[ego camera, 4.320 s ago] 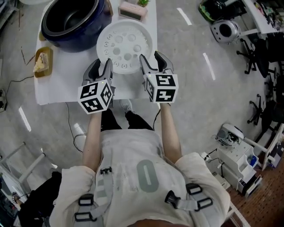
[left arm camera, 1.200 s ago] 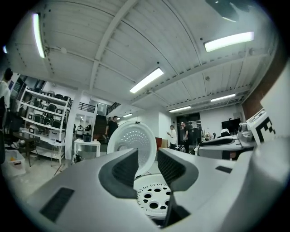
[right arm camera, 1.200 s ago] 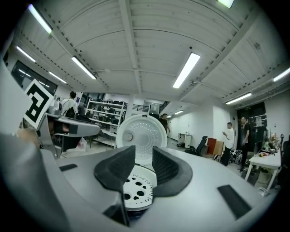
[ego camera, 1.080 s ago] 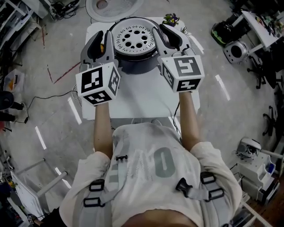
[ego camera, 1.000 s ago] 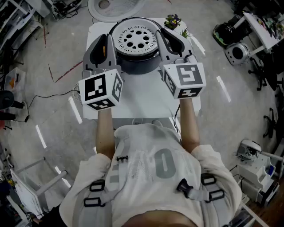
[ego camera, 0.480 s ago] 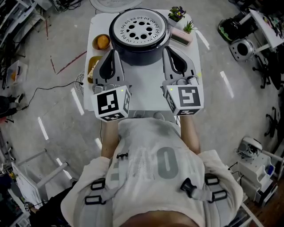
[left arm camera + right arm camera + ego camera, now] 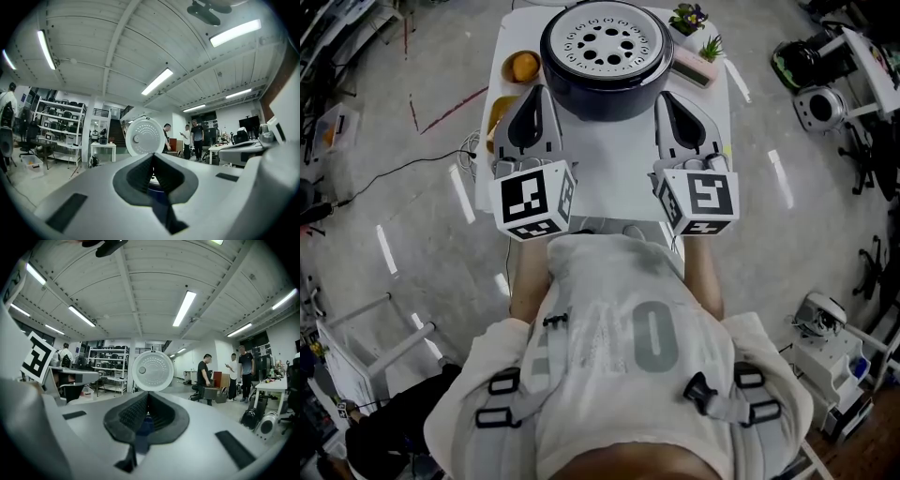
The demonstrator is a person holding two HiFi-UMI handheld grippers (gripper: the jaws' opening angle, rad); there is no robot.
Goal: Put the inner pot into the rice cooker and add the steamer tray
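The white perforated plastic steamer tray (image 7: 607,37) sat atop the round dark-blue rice cooker (image 7: 609,87) on the white counter (image 7: 611,155). The left gripper (image 7: 535,91) and right gripper (image 7: 667,97) had their fingers together, empty. If the tray was seated unevenly, a nudge could tip it.

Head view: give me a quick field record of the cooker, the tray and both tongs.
rice cooker: dark body, at the far end of the white table
steamer tray: white, perforated, seated in the cooker's top
lid: open, standing upright behind the cooker
left tongs: shut, empty, by the cooker's left front
right tongs: shut, empty, by the cooker's right front
extras: bowl left of cooker; small potted plants right
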